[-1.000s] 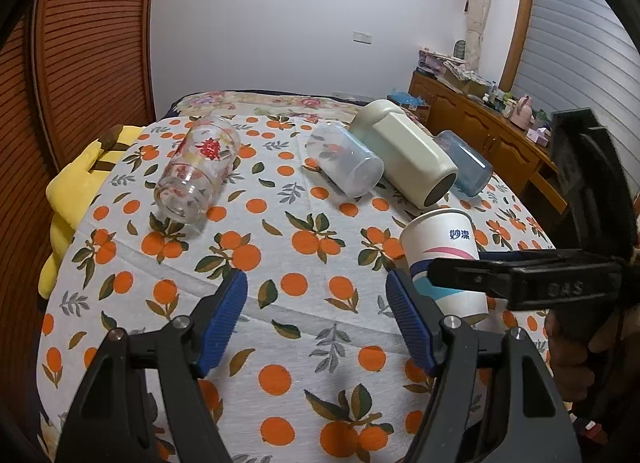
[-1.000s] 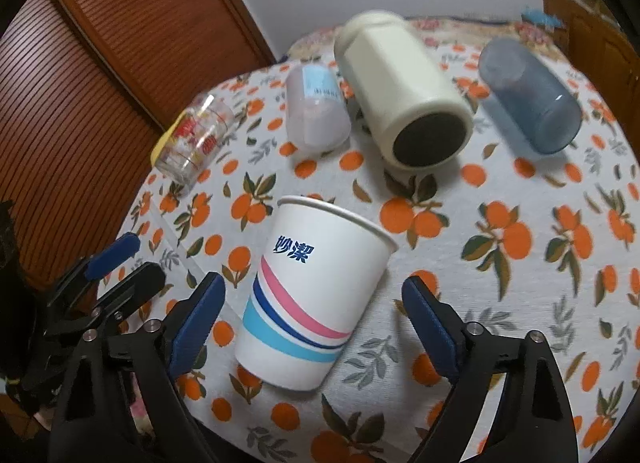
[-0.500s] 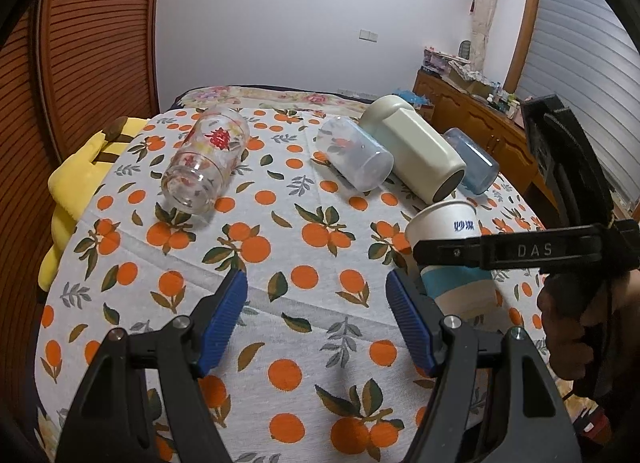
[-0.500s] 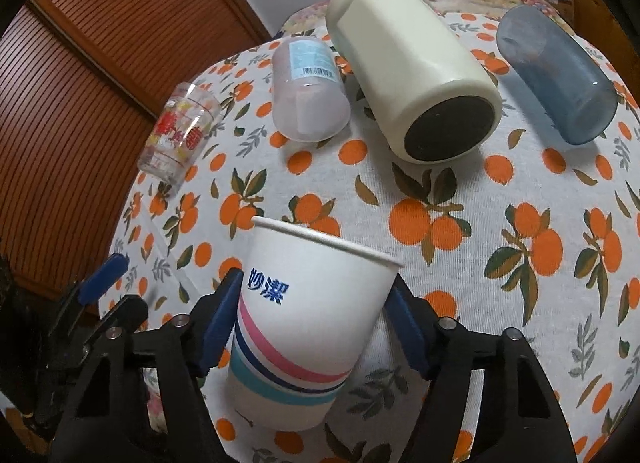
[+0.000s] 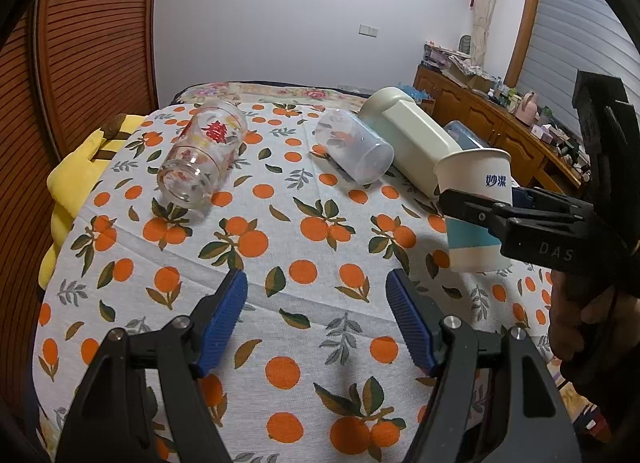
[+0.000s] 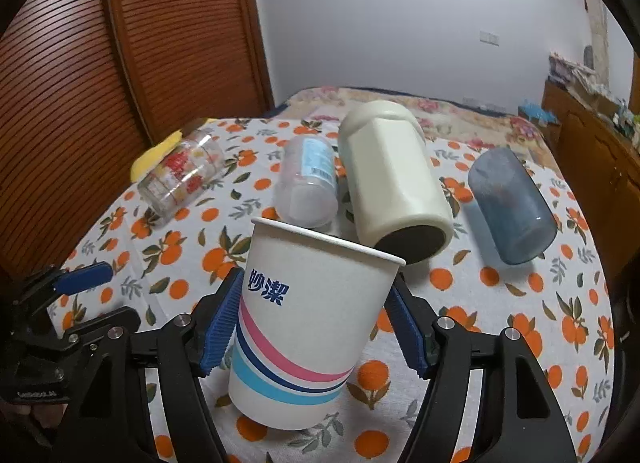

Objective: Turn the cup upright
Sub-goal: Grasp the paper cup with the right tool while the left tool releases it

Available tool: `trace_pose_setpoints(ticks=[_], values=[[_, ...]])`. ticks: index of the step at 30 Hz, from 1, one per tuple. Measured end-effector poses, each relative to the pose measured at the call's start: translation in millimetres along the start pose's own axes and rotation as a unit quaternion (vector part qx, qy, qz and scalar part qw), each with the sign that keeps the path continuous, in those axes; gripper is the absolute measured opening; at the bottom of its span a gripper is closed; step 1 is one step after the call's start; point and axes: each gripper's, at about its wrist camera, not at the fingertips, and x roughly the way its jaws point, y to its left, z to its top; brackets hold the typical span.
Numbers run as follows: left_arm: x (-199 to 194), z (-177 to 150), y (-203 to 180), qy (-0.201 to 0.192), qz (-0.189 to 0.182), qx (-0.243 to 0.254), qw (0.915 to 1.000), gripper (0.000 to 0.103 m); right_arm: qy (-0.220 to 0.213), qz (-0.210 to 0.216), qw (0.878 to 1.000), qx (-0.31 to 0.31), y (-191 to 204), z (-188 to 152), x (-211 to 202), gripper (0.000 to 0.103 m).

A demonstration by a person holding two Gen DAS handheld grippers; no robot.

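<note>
While right gripper [image 6: 312, 333] clamps paper cup [image 6: 308, 327] mid-wall, cup axis near-vertical, mouth up; left gripper [image 5: 316, 319] wide open, empty, well apart.

I was working in someone's home, a lived-in bedroom by the look of it. The counter [image 5: 280, 327] wore an orange-print cloth, a floral bedspread [image 5: 280, 91] lay just behind it, a wooden sideboard [image 5: 500, 131] stood cluttered with household bits (bottles, boxes), and slatted wooden doors [image 6: 140, 63] lined one wall.
</note>
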Motion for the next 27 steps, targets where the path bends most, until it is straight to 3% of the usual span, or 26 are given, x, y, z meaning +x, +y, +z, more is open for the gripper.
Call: trace_pose_setpoints(ticks=[6,23,27], values=[[0,-1,0,0.002,0.002,-0.001,1.0000,0.072,-0.013,0.013,1.000,0.011,-5,0,-1,0.066],[-5,0,3,-0.011,0.005,-0.006,0.9999,0.072,-0.008,0.020,1.000,-0.019,15,-16,-15,0.067],[-7,1,1,-0.016,0.007,-0.003,0.9998,0.072,-0.006,0.021,1.000,-0.017,17,-18,-18,0.076]])
